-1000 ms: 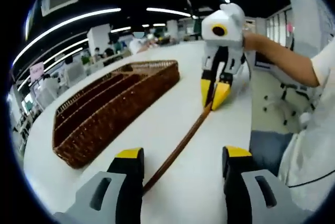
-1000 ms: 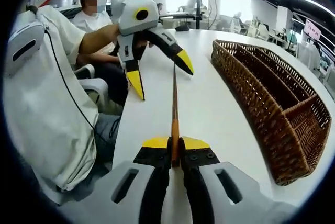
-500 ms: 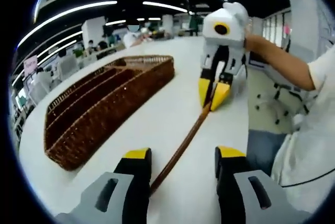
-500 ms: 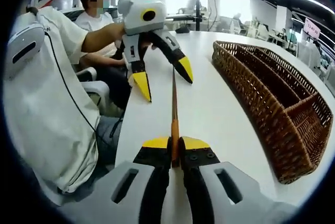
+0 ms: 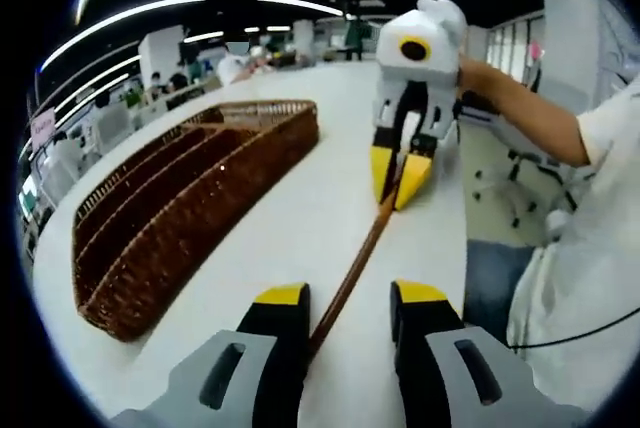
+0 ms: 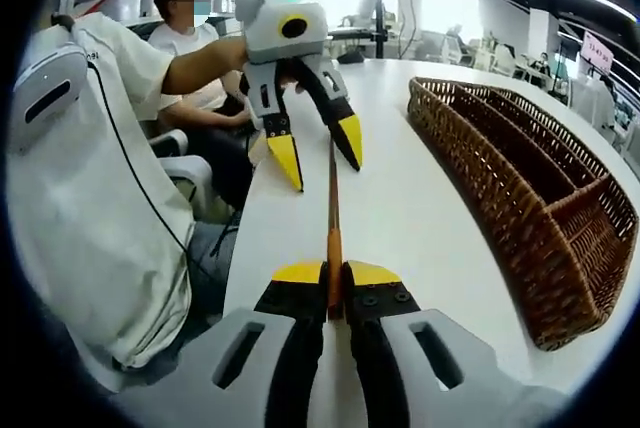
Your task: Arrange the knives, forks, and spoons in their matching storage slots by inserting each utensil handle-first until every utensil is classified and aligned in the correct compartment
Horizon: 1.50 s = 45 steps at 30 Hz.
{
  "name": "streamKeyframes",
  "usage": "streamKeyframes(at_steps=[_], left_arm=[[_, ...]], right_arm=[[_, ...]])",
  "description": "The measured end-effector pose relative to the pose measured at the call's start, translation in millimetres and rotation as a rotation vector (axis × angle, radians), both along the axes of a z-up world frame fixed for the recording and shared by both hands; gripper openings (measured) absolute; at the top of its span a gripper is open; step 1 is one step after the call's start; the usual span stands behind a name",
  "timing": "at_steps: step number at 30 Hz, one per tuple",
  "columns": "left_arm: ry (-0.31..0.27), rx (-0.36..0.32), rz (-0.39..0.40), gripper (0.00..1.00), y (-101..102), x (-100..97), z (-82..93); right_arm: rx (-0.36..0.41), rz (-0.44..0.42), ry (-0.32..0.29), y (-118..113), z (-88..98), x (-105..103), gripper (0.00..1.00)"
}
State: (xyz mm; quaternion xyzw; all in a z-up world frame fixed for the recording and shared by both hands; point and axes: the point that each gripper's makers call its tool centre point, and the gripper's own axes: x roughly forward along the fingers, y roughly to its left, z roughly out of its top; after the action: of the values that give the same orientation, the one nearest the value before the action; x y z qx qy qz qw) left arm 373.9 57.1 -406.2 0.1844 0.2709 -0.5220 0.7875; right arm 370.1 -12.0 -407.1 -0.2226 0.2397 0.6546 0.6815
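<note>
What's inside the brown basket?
The wicker basket has long slots split by woven walls, and the parts in view look empty. Its near wall hides the slot bottoms in the left gripper view.

I see a woven wicker basket (image 6: 520,198), rough and matt brown, on a smooth white table (image 6: 400,198) with a slight sheen. The long thin utensil (image 6: 333,198) looks like brown wood, smooth. My right gripper (image 6: 335,283) and left gripper (image 5: 345,310) have glossy yellow plastic tips on matt grey plastic bodies.
</note>
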Motion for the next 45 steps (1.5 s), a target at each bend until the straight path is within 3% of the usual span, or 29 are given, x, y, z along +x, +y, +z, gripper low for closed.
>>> streamKeyframes(at_steps=[14, 24, 25, 27, 29, 34, 40, 45], left_arm=[[0.009, -0.002, -0.099, 0.07, -9.3, 1.0, -5.8], [0.03, -0.039, -0.165, 0.05, -8.9, -3.6, -3.2], [0.089, -0.04, -0.157, 0.05, -7.3, -9.6, -3.1], [0.136, -0.049, -0.139, 0.04, -4.1, -6.4, -1.8], [0.128, -0.047, -0.138, 0.04, -2.8, -2.8, -1.6], [0.176, -0.095, -0.134, 0.04, -4.9, -6.6, 8.7], [0.16, -0.085, -0.128, 0.04, -2.0, -2.3, 18.2], [0.158, -0.057, -0.137, 0.04, 2.7, -2.5, 20.5]], right_arm=[[0.021, -0.014, 0.012, -0.1, -0.1, -2.1, 0.07], [0.005, -0.026, 0.028, -0.9, 0.0, -2.4, 0.07], [0.008, -0.032, 0.031, 0.0, 0.0, -2.1, 0.07], [0.009, -0.013, 0.006, 2.1, 0.0, -3.4, 0.08], [0.009, -0.012, -0.001, 3.3, 0.2, -3.4, 0.09], [-0.012, -0.002, -0.015, 8.5, 0.5, -0.9, 0.12], [-0.059, 0.017, -0.024, 12.5, 1.3, 2.3, 0.14], [-0.1, 0.041, -0.044, 16.6, 1.1, -0.8, 0.09]])
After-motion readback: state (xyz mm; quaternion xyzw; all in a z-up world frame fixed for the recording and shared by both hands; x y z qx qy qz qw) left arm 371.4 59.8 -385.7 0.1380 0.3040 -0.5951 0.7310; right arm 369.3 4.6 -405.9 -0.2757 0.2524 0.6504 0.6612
